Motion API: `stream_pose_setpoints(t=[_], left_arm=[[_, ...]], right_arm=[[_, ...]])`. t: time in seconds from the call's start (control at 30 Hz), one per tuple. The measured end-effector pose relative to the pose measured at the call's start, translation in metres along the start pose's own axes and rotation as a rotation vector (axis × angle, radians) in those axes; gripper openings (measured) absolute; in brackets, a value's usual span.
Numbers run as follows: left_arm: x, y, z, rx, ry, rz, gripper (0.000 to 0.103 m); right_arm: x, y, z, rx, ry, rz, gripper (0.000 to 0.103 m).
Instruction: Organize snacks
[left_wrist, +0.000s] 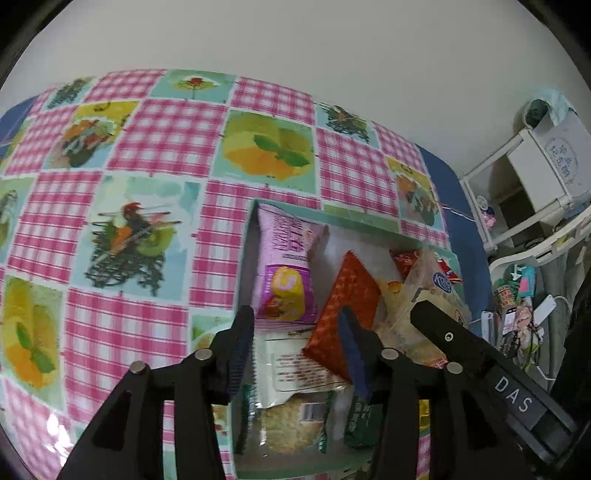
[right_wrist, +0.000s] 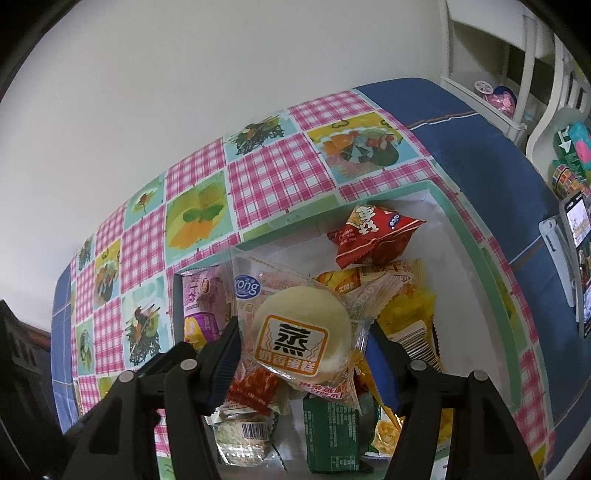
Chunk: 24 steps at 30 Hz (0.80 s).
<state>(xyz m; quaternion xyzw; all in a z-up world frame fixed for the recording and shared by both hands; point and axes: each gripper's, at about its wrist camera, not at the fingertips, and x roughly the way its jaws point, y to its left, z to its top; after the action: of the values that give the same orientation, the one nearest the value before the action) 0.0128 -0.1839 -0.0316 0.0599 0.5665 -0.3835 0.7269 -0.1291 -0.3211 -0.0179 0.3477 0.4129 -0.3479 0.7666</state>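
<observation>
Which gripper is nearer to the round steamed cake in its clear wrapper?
Right. The right gripper has the cake between its fingers; the left gripper is over the orange packet beside it.

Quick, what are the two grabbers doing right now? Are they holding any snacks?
Left gripper: over the box, jaws around the orange packet; a grip cannot be told.
Right gripper: jaws on the round cake packet, holding it.

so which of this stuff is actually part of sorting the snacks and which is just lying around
Part of the job:
- box holding the snacks
- steamed cake packet, between the right gripper fingers
- orange-red packet, at the left gripper
- pink packet
- red packet
- green packet

Just lying about:
- phone on its stand
- white shelf
- checked tablecloth
</observation>
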Motion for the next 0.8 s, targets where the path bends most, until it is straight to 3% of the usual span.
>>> stream_pose_setpoints(t=[0.1, 0.33, 0.53, 0.63, 0.77, 0.8], left_arm=[[-0.006, 0.003, 0.0, -0.002, -0.008, 0.024, 0.052], [-0.015, 0.018, 0.005, -0.03, -0.044, 0.128, 0.079], [-0.015, 0.033, 0.007, -0.028, -0.069, 0.241, 0.095], [-0.016, 0.04, 0.007, -0.024, -0.078, 0.272, 0.099], [-0.014, 0.044, 0.007, -0.025, -0.081, 0.296, 0.101], [-0.014, 0.045, 0.007, -0.026, -0.081, 0.295, 0.101]], right_arm=[[-0.001, 0.001, 0.0, -0.003, 0.001, -0.007, 0.069], [-0.007, 0.003, 0.0, -0.014, -0.007, -0.022, 0.077], [-0.01, 0.009, -0.001, -0.043, -0.021, -0.036, 0.081], [-0.008, 0.013, -0.002, -0.062, -0.02, -0.045, 0.089], [-0.007, 0.018, -0.004, -0.083, -0.024, -0.052, 0.093], [-0.008, 0.019, -0.004, -0.087, -0.028, -0.056, 0.1]])
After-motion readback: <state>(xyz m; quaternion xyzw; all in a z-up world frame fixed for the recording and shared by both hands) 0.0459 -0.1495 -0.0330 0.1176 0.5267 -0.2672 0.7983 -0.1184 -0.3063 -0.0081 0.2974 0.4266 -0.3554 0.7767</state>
